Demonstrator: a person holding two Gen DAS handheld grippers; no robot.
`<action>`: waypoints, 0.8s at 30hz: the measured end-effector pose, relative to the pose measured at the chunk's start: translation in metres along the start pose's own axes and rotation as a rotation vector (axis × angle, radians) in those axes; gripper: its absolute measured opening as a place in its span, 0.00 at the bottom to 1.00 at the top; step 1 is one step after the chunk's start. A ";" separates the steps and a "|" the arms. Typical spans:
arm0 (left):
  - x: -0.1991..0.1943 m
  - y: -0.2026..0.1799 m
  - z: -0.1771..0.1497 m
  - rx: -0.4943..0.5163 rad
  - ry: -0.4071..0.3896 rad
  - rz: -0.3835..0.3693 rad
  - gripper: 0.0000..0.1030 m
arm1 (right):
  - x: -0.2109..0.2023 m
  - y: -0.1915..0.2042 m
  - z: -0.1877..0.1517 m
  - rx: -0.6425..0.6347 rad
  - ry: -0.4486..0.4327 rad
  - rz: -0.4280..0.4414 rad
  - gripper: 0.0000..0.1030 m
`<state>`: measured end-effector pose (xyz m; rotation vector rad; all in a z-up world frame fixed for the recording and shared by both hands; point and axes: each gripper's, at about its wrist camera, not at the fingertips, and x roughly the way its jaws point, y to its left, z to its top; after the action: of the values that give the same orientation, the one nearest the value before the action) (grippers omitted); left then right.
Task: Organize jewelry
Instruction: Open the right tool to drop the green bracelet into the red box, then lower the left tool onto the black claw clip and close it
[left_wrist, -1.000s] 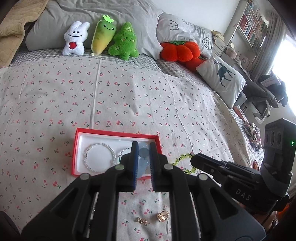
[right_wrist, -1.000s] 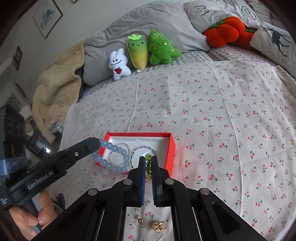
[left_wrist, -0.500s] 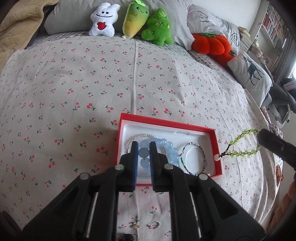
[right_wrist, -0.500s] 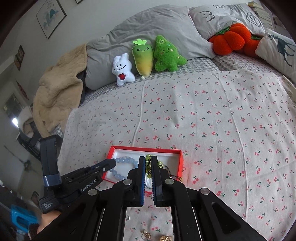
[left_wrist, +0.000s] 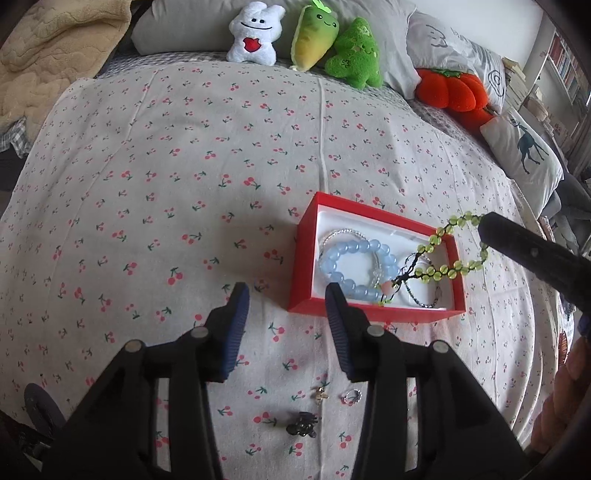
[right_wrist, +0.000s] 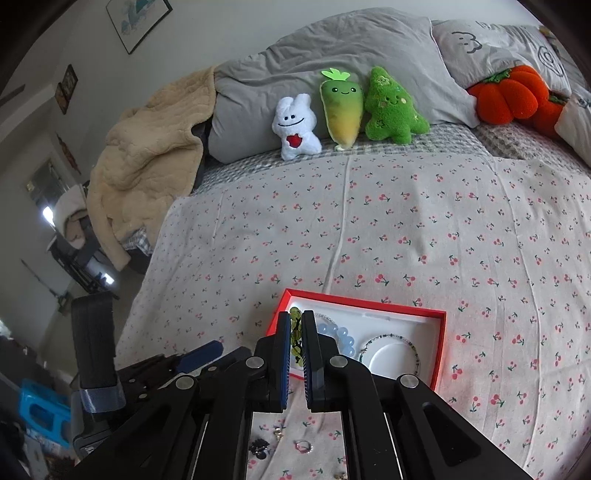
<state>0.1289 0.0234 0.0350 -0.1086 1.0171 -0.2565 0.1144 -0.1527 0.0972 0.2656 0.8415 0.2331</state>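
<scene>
A red jewelry box (left_wrist: 304, 254) with a white lining sits on the cherry-print bedspread; it also shows in the right wrist view (right_wrist: 439, 343). A pale blue bead bracelet (left_wrist: 332, 267) lies inside on a thin silver one (left_wrist: 341, 233), beside a dark beaded bracelet (right_wrist: 391, 338). My left gripper (left_wrist: 286, 295) is open and empty, just left of the box's near corner. My right gripper (right_wrist: 296, 325) is shut on a green bead bracelet (left_wrist: 443, 271), which hangs over the box's right half.
Small loose pieces lie on the bedspread in front of the box: a gold earring (left_wrist: 320, 394), a silver ring (left_wrist: 351, 397) and a black clip (left_wrist: 303, 424). Plush toys (left_wrist: 314, 37) and pillows line the far edge. A beige blanket (right_wrist: 147, 147) is heaped at the left.
My left gripper opened, let the blue bracelet go into the box and drew back to the left. My right gripper brought the green bracelet over the box.
</scene>
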 end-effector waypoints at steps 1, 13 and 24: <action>0.000 0.000 -0.003 0.002 0.008 -0.001 0.46 | 0.006 -0.006 -0.002 0.004 0.017 -0.021 0.06; 0.003 -0.004 -0.020 0.044 0.047 -0.002 0.56 | 0.037 -0.073 -0.023 0.066 0.121 -0.187 0.06; -0.013 -0.015 -0.038 0.088 0.081 -0.007 0.78 | 0.004 -0.068 -0.033 0.024 0.136 -0.208 0.25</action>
<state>0.0880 0.0132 0.0286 -0.0224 1.0847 -0.3135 0.0986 -0.2108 0.0513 0.1843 1.0001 0.0469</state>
